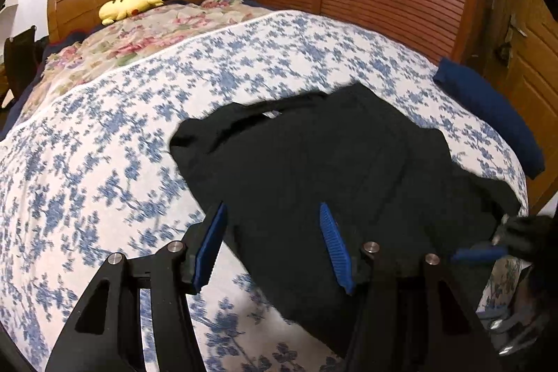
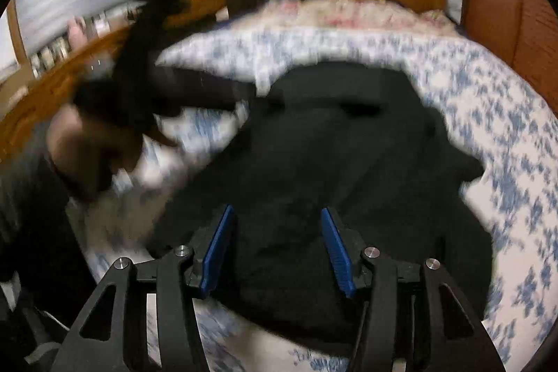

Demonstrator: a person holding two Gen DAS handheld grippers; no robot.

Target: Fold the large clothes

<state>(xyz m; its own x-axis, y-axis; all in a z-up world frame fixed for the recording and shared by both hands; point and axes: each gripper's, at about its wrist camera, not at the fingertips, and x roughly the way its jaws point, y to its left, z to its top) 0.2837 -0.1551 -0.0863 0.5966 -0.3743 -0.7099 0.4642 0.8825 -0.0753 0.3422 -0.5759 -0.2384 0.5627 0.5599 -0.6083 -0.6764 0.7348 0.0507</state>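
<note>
No word, brand, number or sign can be read anywhere in either wrist view. A small pale tag (image 1: pixel 271 114) sits at the collar of the black garment (image 1: pixel 331 169), ahead of the left gripper's (image 1: pixel 272 215) spread fingers — too small and smeared to tell whether it carries print. From the right gripper (image 2: pixel 275 218), the boxes and bottles on the shelf (image 2: pixel 69 33) far off to its upper left are blurred to plain colour — nothing on them is legible.
</note>
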